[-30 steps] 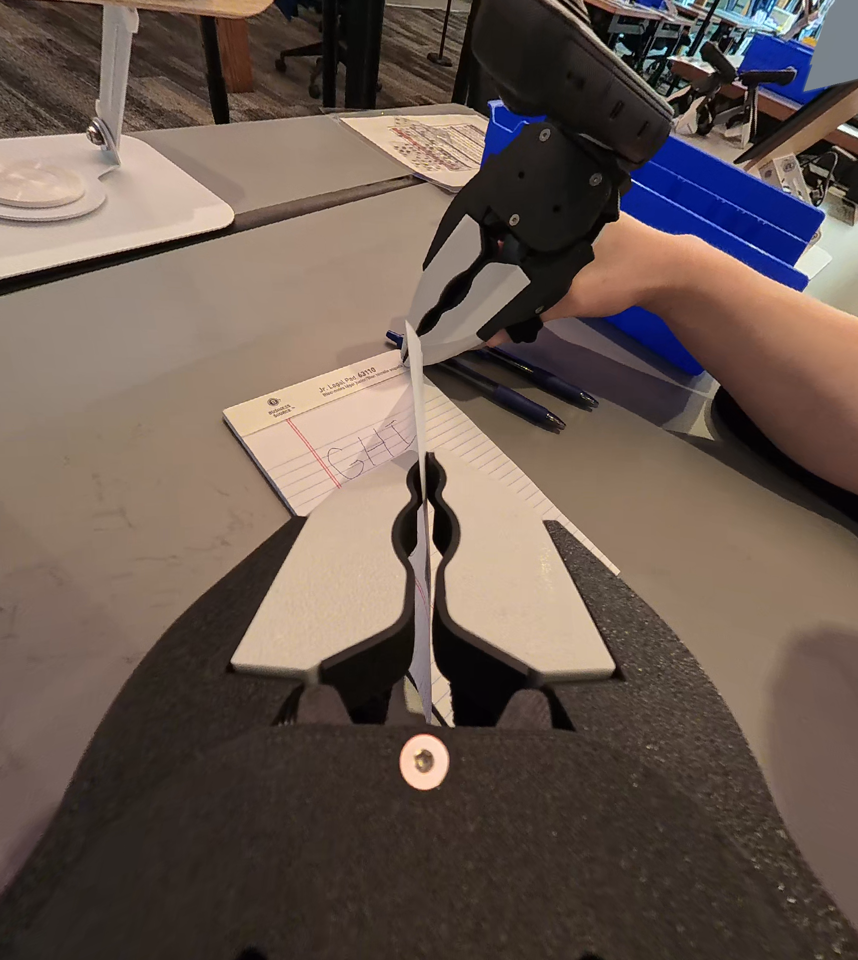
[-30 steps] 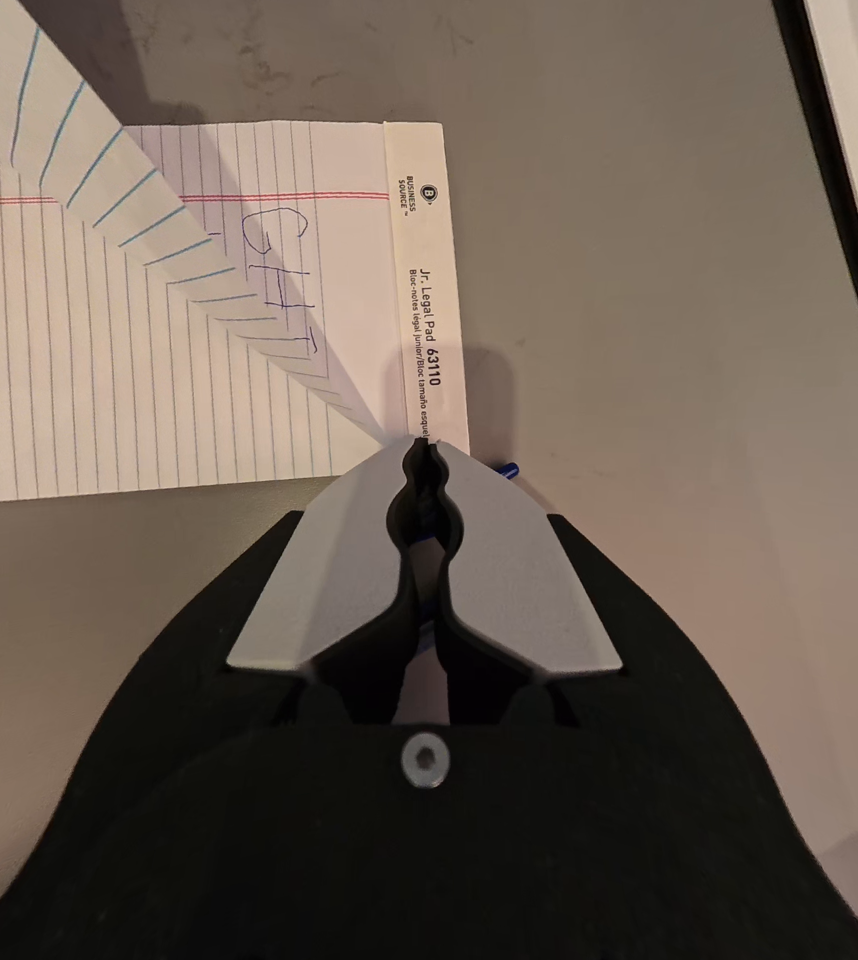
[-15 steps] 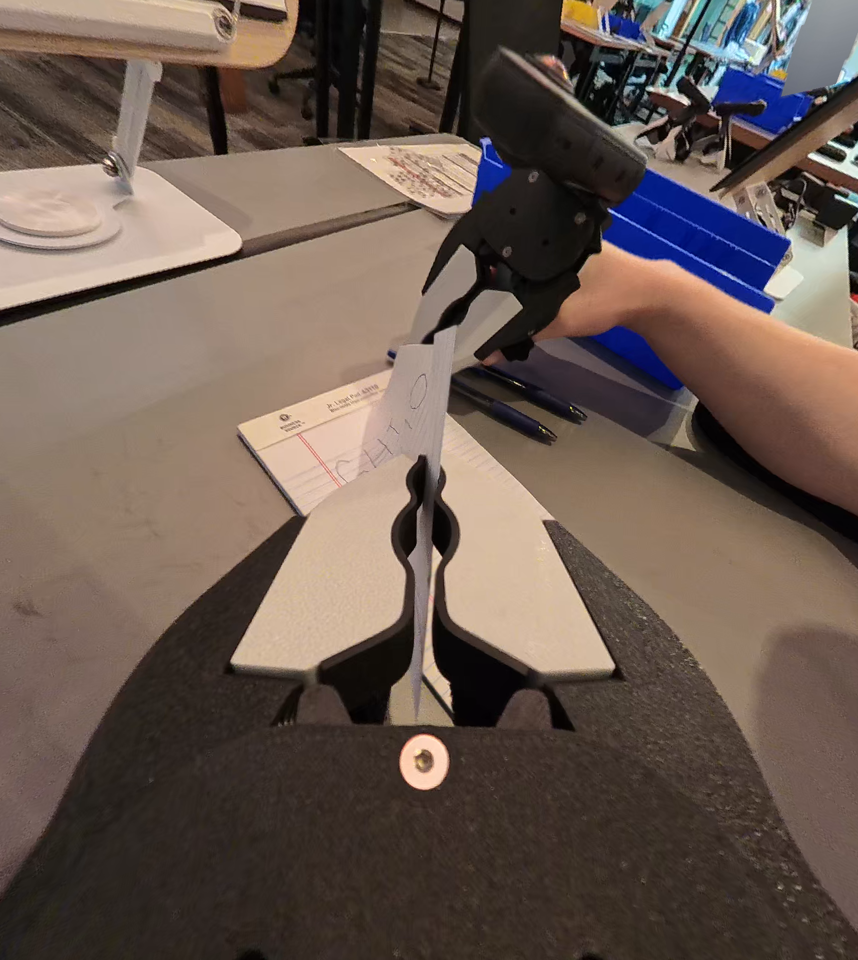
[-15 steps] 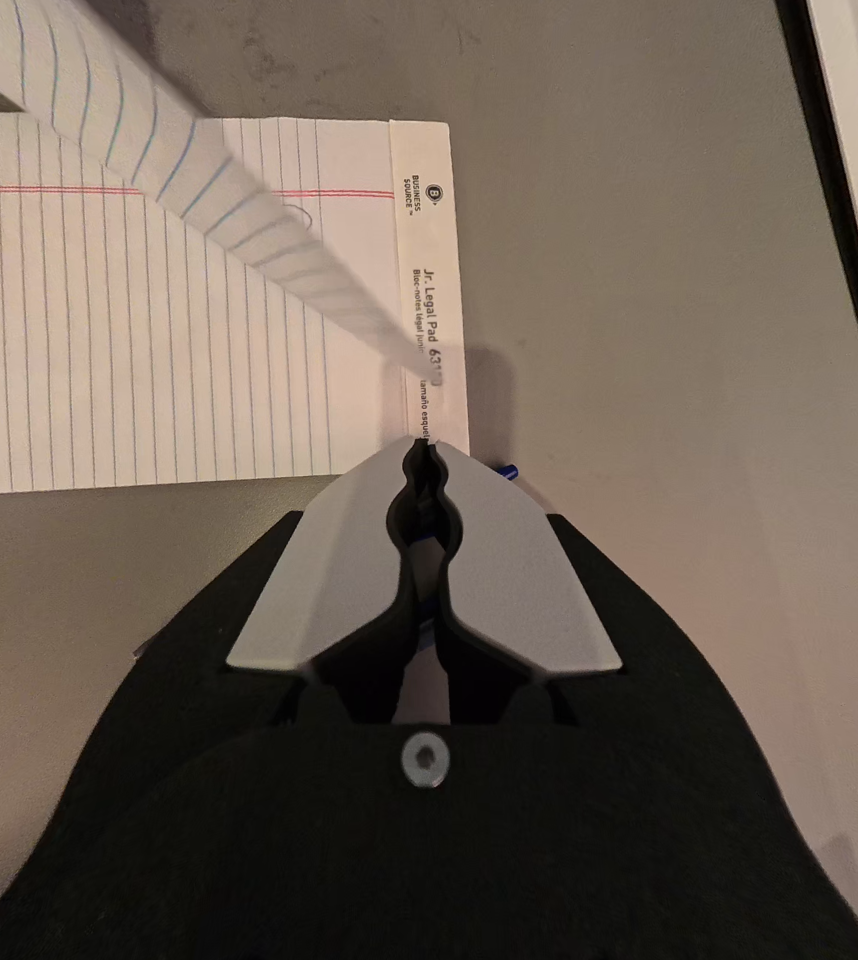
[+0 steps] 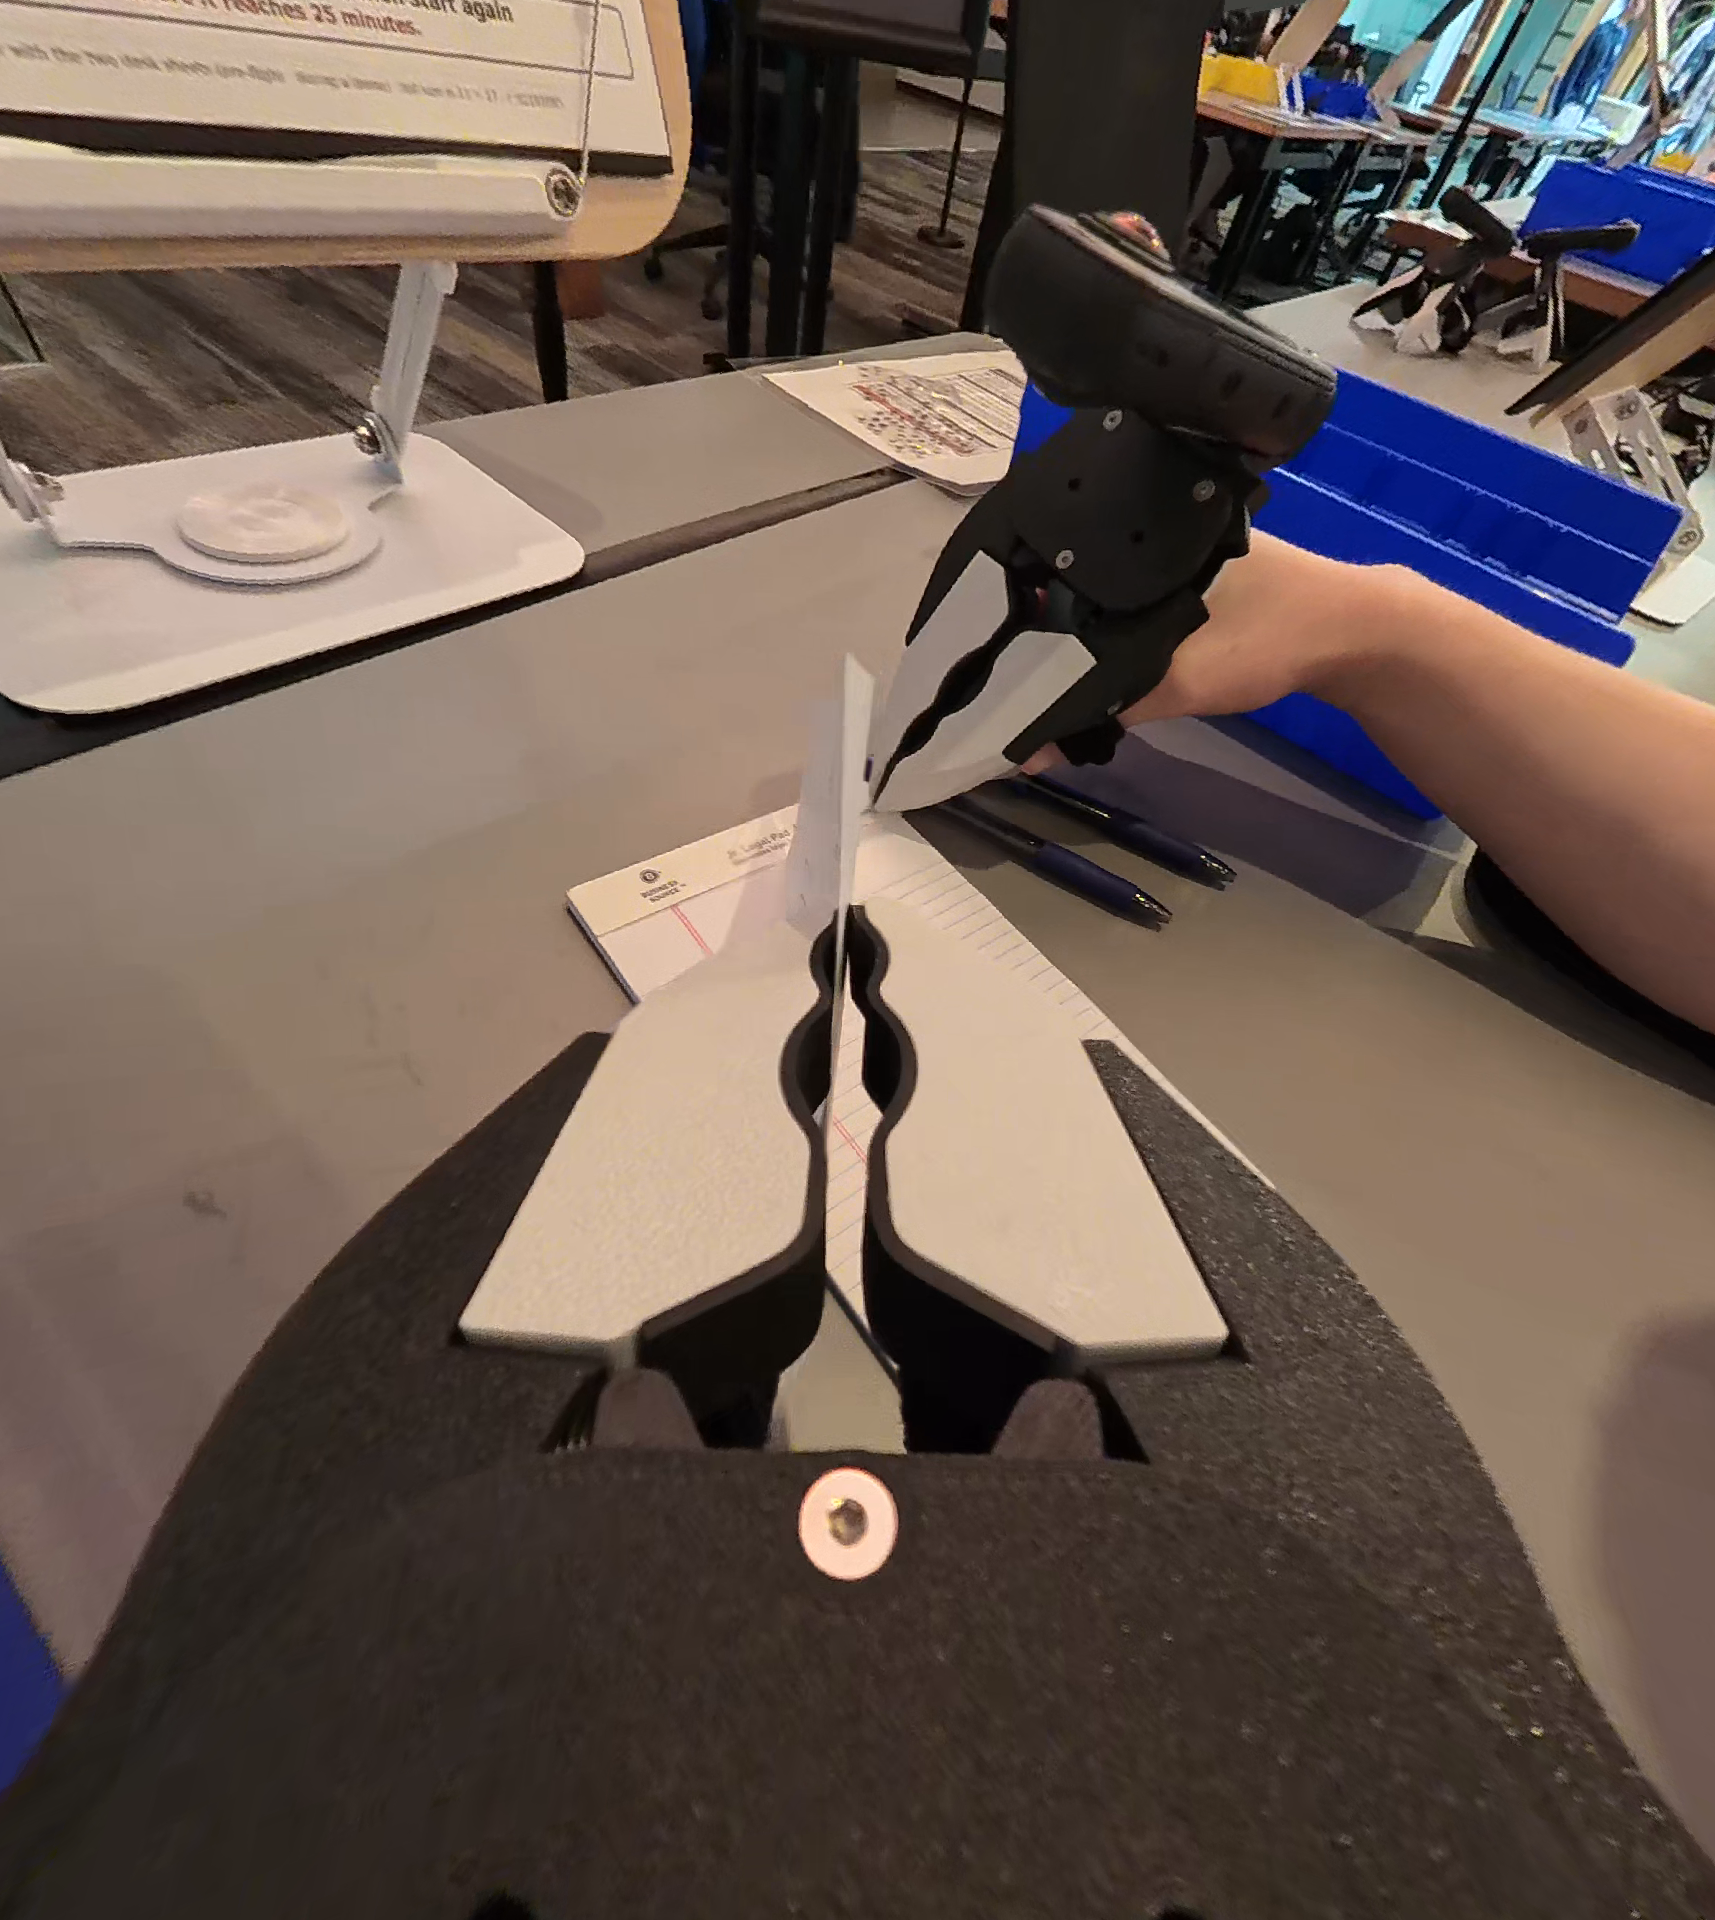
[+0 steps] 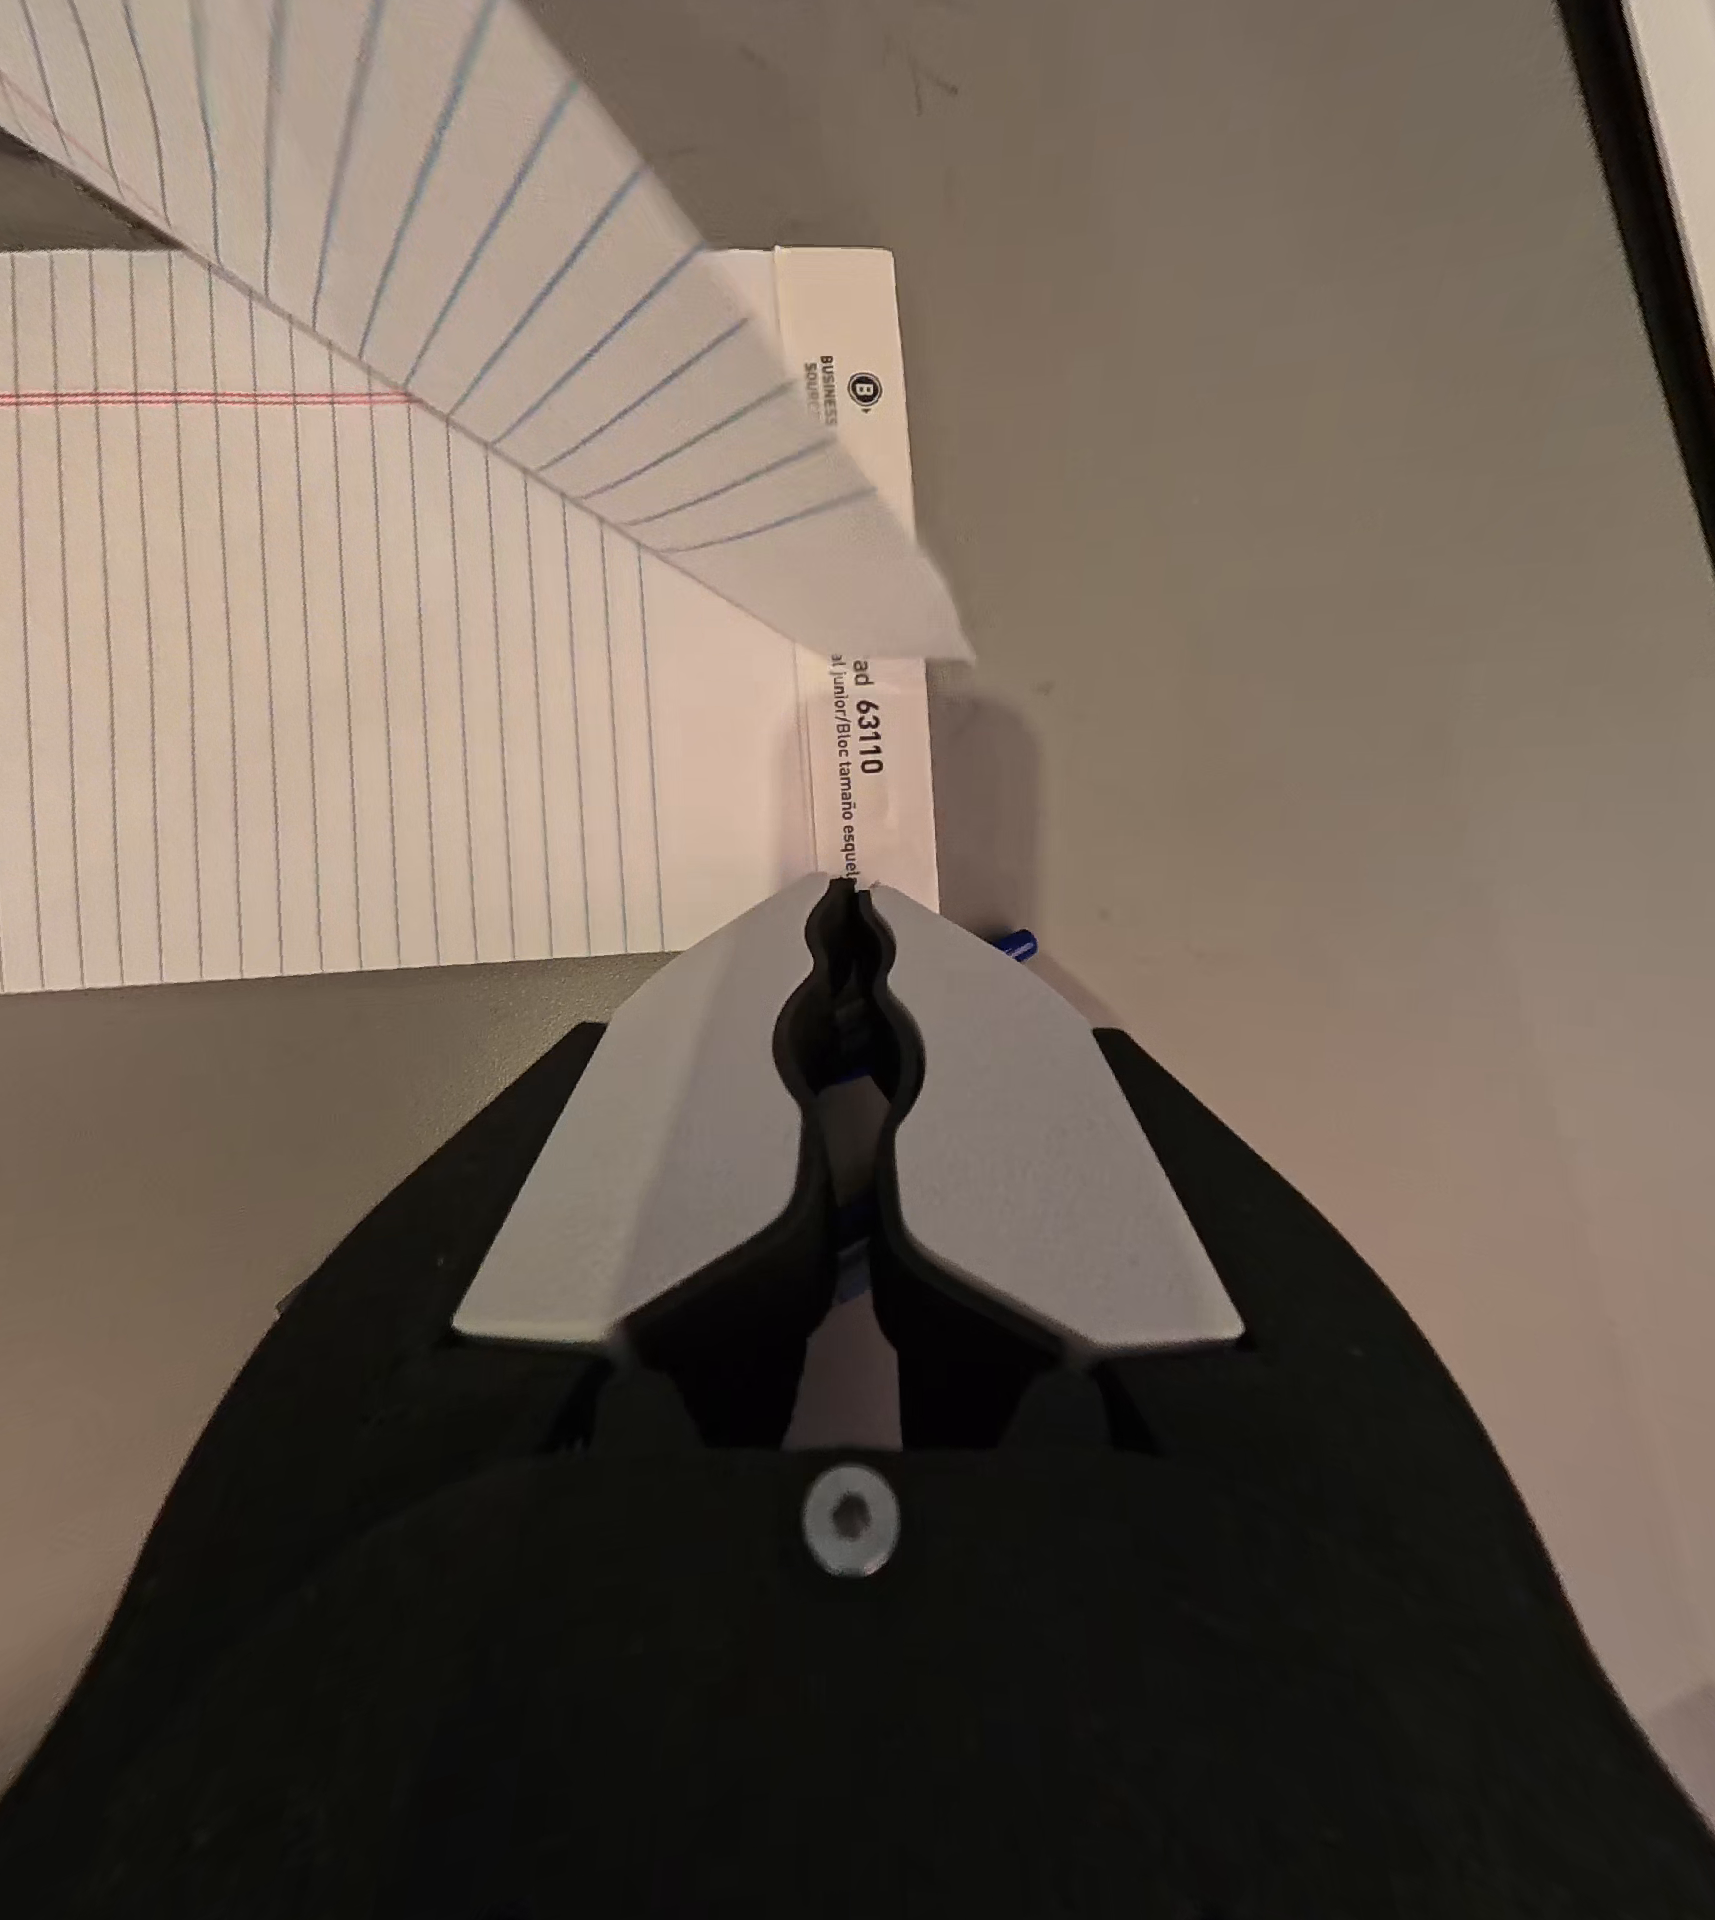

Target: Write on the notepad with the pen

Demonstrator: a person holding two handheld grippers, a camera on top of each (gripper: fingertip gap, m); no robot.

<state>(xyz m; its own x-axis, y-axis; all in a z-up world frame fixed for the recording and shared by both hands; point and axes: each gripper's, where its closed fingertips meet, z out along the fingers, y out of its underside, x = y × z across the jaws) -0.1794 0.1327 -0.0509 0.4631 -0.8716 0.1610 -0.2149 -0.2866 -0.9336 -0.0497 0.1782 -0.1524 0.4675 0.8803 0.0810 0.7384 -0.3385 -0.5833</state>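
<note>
- White document stand (image 5: pixel 240 582) on the far-left of the grey table (image 5: pixel 313 935), its base flat, a board tilted above it.
- Left gripper (image 5: pixel 845 920) level and low over the table, pointing away; jaws clamped together on a loose lined sheet (image 5: pixel 827 821), held edge-on and upright.
- Legal notepad (image 5: pixel 666 904) flat on the table just beyond the left fingertips, binding strip at its far end; top page blank in the right wrist view (image 6: pixel 313 675).
- Lifted sheet (image 6: pixel 541 343) slanting across above the pad, its corner over the binding strip (image 6: pixel 863 727).
- Right gripper (image 5: pixel 910 769) tilted steeply down, tip at the binding-strip corner of the pad; jaws together (image 6: pixel 851 894), nothing clearly gripped at the tips.
- Bare forearm (image 5: pixel 1559 831) reaching in from the right, hand wrapped on the black handle.
- Two blue pens (image 5: pixel 1092 862) lying side by side on the table just right of the pad, under the right gripper.
- Blue bins (image 5: pixel 1455 520) behind the forearm.
</note>
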